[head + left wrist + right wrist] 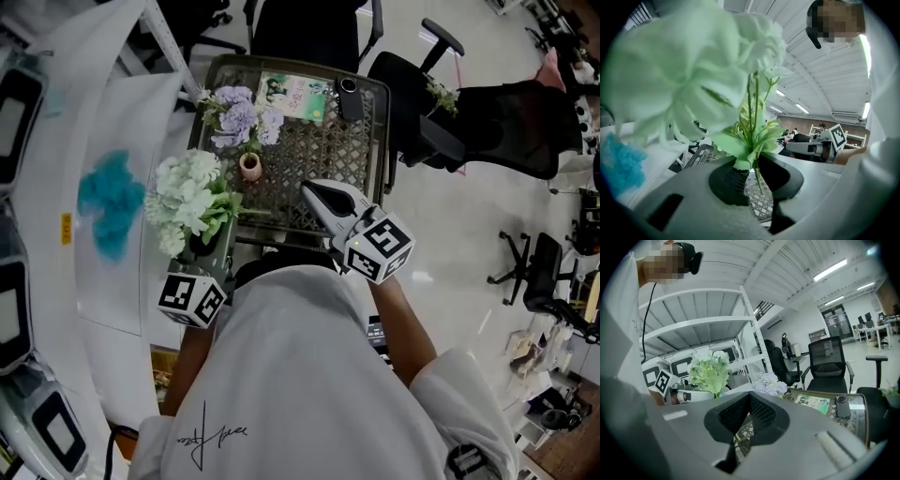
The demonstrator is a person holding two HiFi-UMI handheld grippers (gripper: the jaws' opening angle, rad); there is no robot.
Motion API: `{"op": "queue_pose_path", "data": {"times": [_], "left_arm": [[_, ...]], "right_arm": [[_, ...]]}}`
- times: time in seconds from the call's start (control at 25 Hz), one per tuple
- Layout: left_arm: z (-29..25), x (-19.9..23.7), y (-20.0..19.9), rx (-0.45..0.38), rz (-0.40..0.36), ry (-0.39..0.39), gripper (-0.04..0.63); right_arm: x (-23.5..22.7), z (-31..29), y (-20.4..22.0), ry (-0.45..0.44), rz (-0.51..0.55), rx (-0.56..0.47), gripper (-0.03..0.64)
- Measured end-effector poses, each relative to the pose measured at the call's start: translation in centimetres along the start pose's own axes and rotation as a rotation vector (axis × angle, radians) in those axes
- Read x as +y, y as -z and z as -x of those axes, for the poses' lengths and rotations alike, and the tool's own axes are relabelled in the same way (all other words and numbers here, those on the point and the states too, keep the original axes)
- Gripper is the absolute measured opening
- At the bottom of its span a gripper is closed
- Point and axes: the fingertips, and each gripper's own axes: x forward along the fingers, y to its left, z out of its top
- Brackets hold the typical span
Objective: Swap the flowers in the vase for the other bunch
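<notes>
My left gripper (206,239) (751,165) is shut on the stems of a white-and-green flower bunch (187,199) (693,79), which it holds upright over the table's near left corner. That bunch also shows in the right gripper view (710,371). A small pink vase (250,167) stands on the wire-mesh table (370,141). A purple bunch (239,117) (771,384) sits just beyond the vase; I cannot tell whether its stems are in it. My right gripper (311,192) (750,397) hovers to the right of the vase, shut and empty.
A green booklet (295,97) (813,404) and a black phone (350,98) (842,405) lie at the table's far side. Black office chairs (487,127) stand behind and to the right. A white shelf rack with a blue tuft (111,202) runs along the left.
</notes>
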Motion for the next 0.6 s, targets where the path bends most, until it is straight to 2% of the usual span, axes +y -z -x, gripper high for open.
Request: {"op": "queue_pose_path", "data": {"times": [0.12, 0.28, 0.6], "left_arm": [[1.4, -1.5, -0.3, 0.0, -0.037, 0.009, 0.069], [0.7, -1.5, -0.8, 0.002, -0.049, 0.02, 0.069], [1.9, -1.9, -1.1, -0.028, -0.066, -0.015, 0.069]], "right_arm": [[1.7, 1.0, -0.4, 0.005, 0.023, -0.009, 0.005], [1.8, 0.5, -0.9, 0.001, 0.016, -0.015, 0.005], [3.7, 1.3, -1.7, -0.001, 0.046, -0.03, 0.005]]}}
